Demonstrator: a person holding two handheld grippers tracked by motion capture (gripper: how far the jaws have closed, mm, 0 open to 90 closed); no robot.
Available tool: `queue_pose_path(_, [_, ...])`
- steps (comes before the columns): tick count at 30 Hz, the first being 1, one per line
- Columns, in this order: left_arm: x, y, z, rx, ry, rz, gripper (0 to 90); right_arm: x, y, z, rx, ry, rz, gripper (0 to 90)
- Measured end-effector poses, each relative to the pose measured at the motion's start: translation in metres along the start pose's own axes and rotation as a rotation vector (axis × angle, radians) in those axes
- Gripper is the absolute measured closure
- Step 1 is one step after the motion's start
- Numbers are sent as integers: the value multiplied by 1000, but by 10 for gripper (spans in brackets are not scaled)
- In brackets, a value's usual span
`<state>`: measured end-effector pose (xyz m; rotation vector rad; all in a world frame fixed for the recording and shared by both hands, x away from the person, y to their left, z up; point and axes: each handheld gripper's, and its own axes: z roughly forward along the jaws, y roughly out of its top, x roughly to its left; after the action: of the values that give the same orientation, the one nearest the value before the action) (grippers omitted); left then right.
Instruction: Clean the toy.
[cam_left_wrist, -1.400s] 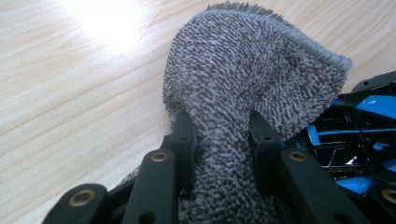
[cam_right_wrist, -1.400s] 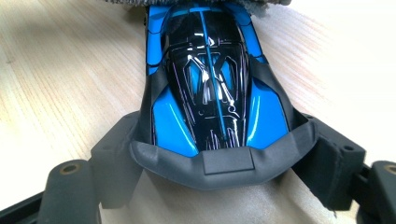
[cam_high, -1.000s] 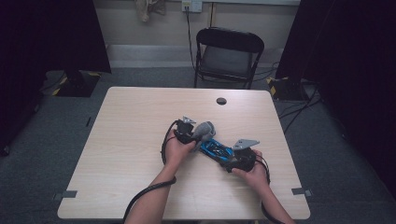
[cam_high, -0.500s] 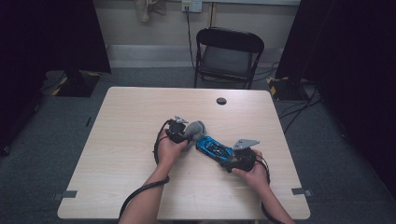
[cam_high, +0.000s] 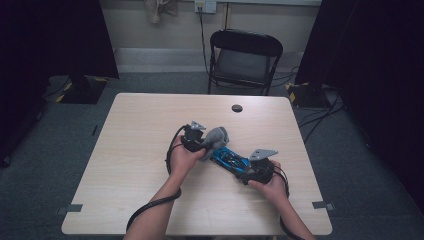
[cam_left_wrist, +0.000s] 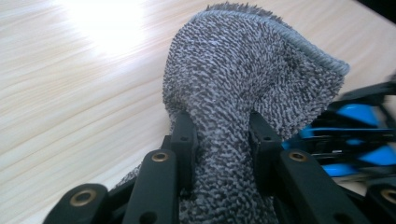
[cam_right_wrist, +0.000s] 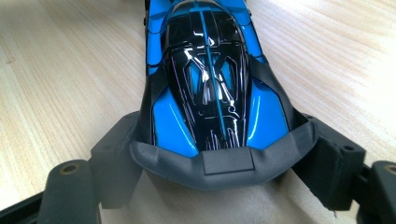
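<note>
The work in hand looks like wiping the car (cam_high: 229, 159) with the cloth (cam_high: 215, 138): the right tool (cam_high: 248, 175) holds the blue and black toy steady on the counter (cam_high: 130, 150) while the left tool (cam_high: 202, 146) brings the grey cloth to it. To do it well, the right grip should stay put at the car's end so the toy neither rolls nor twists, and the cloth should be drawn along the body in line with its length, from the far end toward the held end, pressed lightly enough not to push the car out of the jaws. The free bunch of cloth beyond the jaws should do the rubbing, not the hard jaw tips, which might scratch the glossy top

In the left gripper view the left tool (cam_left_wrist: 223, 135) is closed tight on the cloth (cam_left_wrist: 252, 74), its jaws pinching a fold, with the rest standing up in a bunch beyond them, just beside the car (cam_left_wrist: 355, 135); I judge that it sits slightly above the counter. In the right gripper view the right tool (cam_right_wrist: 219, 154) stands wide, its jaws clasping the grey end of the car (cam_right_wrist: 210, 84) from both sides, and the car lies flat on the wood, pointing away toward the left hand
</note>
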<state>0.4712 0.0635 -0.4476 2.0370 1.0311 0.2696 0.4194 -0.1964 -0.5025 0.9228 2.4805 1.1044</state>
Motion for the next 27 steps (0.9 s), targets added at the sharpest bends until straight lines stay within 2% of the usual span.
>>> queue_pose_path(3, [-15, 5, 3, 0, -31, 27, 692, 0, 0, 0, 0, 0, 0, 236])
queue_pose_path(7, [-41, 8, 9, -8, -101, 62, 692, 0, 0, 0, 0, 0, 0, 236])
queue_pose_path(13, [-70, 8, 19, 6, -161, 114, 692, 0, 0, 0, 0, 0, 0, 236])
queue_pose_path(15, [-76, 7, 22, 18, -176, 126, 693, 0, 0, 0, 0, -1, -1, 236])
queue_pose_path(20, [-88, 2, 31, 35, -204, 123, 694, 0, 0, 0, 0, -1, -1, 235])
queue_pose_path(27, [-90, 1, 33, 34, -209, 119, 694, 0, 0, 0, -1, 0, 1, 235])
